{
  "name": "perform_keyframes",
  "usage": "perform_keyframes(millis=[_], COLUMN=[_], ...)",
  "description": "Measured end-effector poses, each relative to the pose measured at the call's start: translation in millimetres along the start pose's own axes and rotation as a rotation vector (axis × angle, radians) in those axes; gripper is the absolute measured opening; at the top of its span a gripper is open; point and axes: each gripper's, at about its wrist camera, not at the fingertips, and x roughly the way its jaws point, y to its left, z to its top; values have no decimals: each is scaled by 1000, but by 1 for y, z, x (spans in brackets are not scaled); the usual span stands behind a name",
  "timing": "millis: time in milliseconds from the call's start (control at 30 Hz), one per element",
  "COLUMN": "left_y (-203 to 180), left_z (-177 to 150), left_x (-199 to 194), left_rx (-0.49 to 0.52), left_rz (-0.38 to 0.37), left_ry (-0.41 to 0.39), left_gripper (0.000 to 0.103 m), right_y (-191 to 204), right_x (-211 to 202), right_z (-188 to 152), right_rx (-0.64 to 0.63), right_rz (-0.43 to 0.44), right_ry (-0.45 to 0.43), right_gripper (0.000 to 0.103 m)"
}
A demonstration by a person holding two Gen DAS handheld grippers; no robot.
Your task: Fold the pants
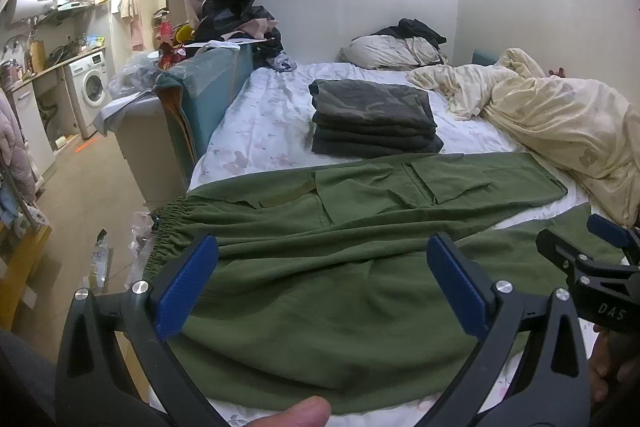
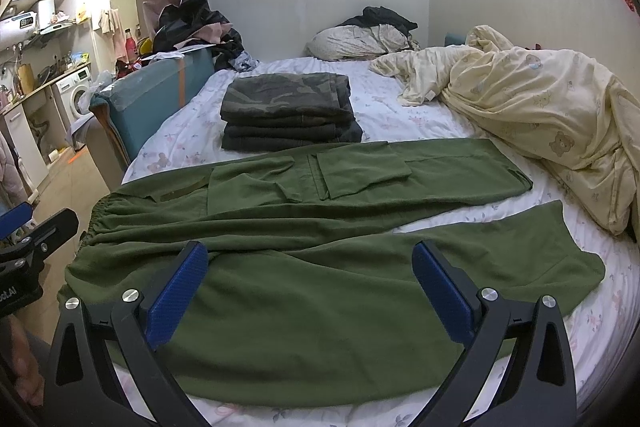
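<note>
Green cargo pants point(image 1: 320, 267) lie spread flat across the near part of the bed, waistband at the left edge, both legs running right and splayed apart. They also show in the right wrist view point(image 2: 300, 267). My left gripper point(image 1: 322, 281) is open and empty, held above the seat of the pants near the waistband. My right gripper point(image 2: 310, 285) is open and empty above the near leg. The right gripper shows at the right edge of the left wrist view point(image 1: 588, 247); the left gripper shows at the left edge of the right wrist view point(image 2: 28, 227).
A stack of folded dark pants point(image 2: 286, 113) sits behind the green pants on the floral sheet point(image 2: 400, 115). A crumpled cream duvet point(image 2: 540, 115) fills the right side. A pillow with clothes point(image 2: 360, 39) lies at the head. A blue headboard panel point(image 1: 208, 87) and the floor are to the left.
</note>
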Motion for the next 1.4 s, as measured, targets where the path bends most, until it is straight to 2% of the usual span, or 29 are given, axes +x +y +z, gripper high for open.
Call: perform_keyframes(millis=[433, 567, 633, 700, 767, 867, 967, 1100, 1167, 1233, 1333, 1367, 1400], left_y=[5, 39, 64, 93, 135, 186, 228, 250, 256, 256, 253, 251, 247], left_z=[3, 10, 12, 12, 10, -7, -38, -95, -129, -153, -171, -172, -170], left_x=[2, 15, 21, 28, 36, 48, 64, 78, 85, 90, 98, 100, 103], left_rx=[-5, -40, -72, -125, -247, -398, -573, -716, -815, -890, -967, -978, -973], left_rz=[-22, 48, 99, 157, 235, 306, 325, 425, 458, 459, 421, 399, 366], left_ry=[24, 60, 81, 113, 171, 238, 355, 477, 543, 567, 526, 512, 503], left_gripper=[103, 103, 103, 103, 103, 102, 102, 101, 95, 92, 84, 71, 48], right_y=[0, -4, 1, 2, -1, -8, -15, -26, -31, -36, -41, -42, -43], right_x=[0, -4, -13, -19, -23, -24, -23, -19, -17, -16, -16, -16, -15], right_z=[-1, 0, 1, 3, 6, 10, 12, 13, 13, 14, 14, 13, 13], right_rx=[5, 33, -6, -17, 21, 64, 97, 154, 182, 208, 224, 225, 227], right_rz=[7, 23, 33, 55, 101, 145, 165, 184, 191, 193, 177, 170, 166], right_ry=[8, 20, -9, -22, -17, -3, 8, 37, 47, 52, 48, 50, 53], right_gripper=[103, 103, 103, 103, 103, 103, 103, 103, 103, 103, 103, 103, 103])
